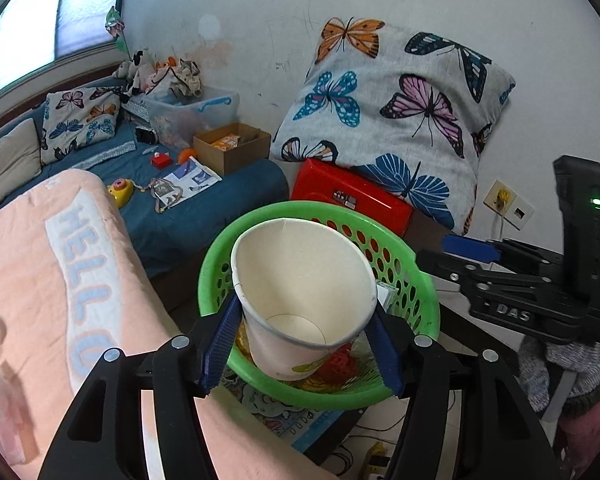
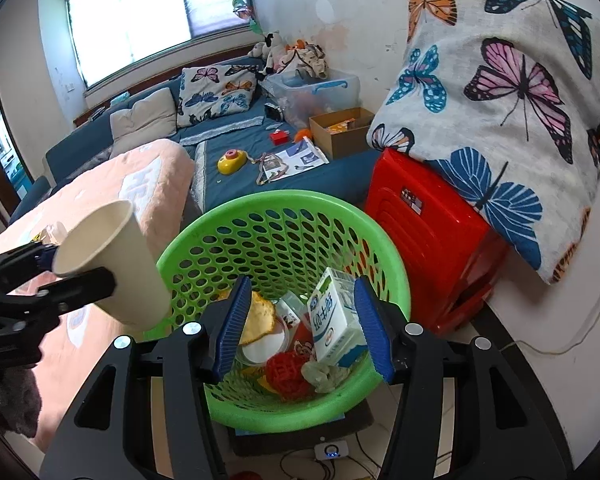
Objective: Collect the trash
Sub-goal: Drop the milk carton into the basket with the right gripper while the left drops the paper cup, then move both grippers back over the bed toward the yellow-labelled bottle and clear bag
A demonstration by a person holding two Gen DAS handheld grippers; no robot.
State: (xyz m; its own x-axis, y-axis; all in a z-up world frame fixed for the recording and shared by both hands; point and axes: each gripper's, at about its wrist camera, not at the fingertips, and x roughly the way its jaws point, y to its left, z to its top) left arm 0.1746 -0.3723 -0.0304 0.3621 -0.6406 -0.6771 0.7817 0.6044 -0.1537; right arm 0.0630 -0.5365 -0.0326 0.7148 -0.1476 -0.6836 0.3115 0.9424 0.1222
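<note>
Left gripper [image 1: 300, 344] is clamped on the paper cup [image 1: 300, 292] over my green basket [image 1: 216, 248], right gripper [image 2: 304, 328] hangs open, so next I just let go.

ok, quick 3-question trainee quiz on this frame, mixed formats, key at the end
1. True or false: the left gripper is shut on the paper cup.
2. The milk carton lies: A) on the red stool B) inside the green basket C) on the bed.
3. Fill in: the right gripper hovers open above the green ____.

Key:
1. True; its fingers press both sides of the cup.
2. B; it sits in the green basket with other trash.
3. basket.
</note>
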